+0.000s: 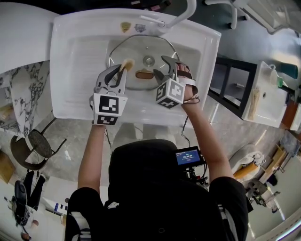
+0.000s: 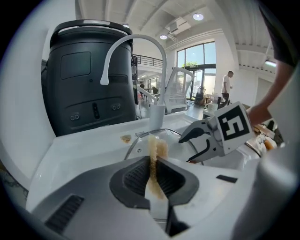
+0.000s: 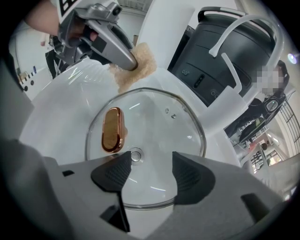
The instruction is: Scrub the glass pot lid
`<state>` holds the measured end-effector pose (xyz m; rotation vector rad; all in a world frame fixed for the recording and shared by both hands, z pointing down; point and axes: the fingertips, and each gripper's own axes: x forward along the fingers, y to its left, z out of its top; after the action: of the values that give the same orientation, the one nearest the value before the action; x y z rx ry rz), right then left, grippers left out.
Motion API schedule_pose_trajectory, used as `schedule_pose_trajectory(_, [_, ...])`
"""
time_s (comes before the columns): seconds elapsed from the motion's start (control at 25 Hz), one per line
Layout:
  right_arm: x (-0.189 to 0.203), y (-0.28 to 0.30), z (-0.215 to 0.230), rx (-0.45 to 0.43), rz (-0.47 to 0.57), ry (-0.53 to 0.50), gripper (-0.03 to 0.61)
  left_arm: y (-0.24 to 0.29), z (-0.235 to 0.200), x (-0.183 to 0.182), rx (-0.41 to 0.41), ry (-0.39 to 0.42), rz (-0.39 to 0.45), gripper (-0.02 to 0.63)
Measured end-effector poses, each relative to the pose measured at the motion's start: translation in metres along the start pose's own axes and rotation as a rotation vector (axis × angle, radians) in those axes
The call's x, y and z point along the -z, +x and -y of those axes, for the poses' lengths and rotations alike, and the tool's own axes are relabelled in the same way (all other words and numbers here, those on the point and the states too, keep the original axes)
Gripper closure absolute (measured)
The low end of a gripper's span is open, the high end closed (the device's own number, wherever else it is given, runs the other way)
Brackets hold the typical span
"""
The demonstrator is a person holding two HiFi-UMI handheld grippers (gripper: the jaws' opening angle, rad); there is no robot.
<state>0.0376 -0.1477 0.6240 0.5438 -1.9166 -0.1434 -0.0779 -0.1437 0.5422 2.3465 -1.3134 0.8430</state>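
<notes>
The glass pot lid (image 1: 141, 49) is seen lying flat in the white sink (image 1: 75, 61), dome up, below the faucet (image 1: 186, 12). Its copper-coloured handle (image 1: 144, 74) is set off-centre, toward the person, with its long axis running left to right in the head view.

The left gripper (image 1: 120, 70) is held over the lid's left side. Its fingers are pressed onto a tan, fibrous sponge (image 1: 127, 62), which is pinched edge-on and sticks out past the tips (image 2: 153, 171). In the right gripper view the sponge (image 3: 136, 65) is shown at the lid's far-left rim; whether it touches the glass or hangs just above it cannot be told.

The right gripper (image 1: 164, 69) is held over the lid's right side, and its fingers (image 3: 152, 173) are spread with nothing between them. The lid's near rim and the small vent beside the handle (image 3: 112, 130) are seen below the gap.

The scrubbing is judged to be at its very start. From the sponge, the open glass (image 3: 154, 126) lies inward and to the right, so a stroke would likely be drawn toward the lid's centre by the left gripper, which is the nearer one. The right fingers are placed well to close on the rim and steady the lid, which may otherwise slide on the smooth basin.
</notes>
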Motion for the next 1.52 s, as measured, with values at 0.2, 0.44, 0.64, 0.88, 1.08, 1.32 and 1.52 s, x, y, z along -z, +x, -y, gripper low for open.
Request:
schedule_pose_trajectory(0.2, [0.0, -0.001, 0.001, 0.002, 0.014, 0.006, 0.315, 0.013, 0.001, -0.013, 0.014, 0.162, -0.026, 0.592])
schedule_pose_trajectory(0.44, [0.0, 0.0, 0.0, 0.005, 0.018, 0.014, 0.319, 0.031, 0.006, -0.02, 0.024, 0.262, -0.041, 0.592])
schedule_pose_trajectory(0.64, [-0.001, 0.0, 0.0, 0.008, 0.026, 0.02, 0.321, 0.047, 0.005, -0.02, 0.056, 0.328, -0.08, 0.592])
schedule_pose_trajectory(0.88, [0.0, 0.001, -0.001, 0.007, 0.027, 0.023, 0.321, 0.061, 0.005, -0.025, 0.102, 0.334, -0.096, 0.592])
schedule_pose_trajectory(1.08, [0.0, 0.001, -0.002, 0.011, 0.027, 0.028, 0.324, 0.071, 0.01, -0.026, 0.112, 0.372, -0.119, 0.592])
schedule_pose_trajectory(1.32, [-0.001, 0.0, -0.001, 0.014, 0.033, 0.034, 0.328, 0.08, 0.011, -0.021, 0.112, 0.389, -0.147, 0.592])
schedule_pose_trajectory(1.52, [0.0, 0.001, -0.002, 0.015, 0.031, 0.036, 0.33, 0.086, 0.014, -0.016, 0.125, 0.395, -0.163, 0.592])
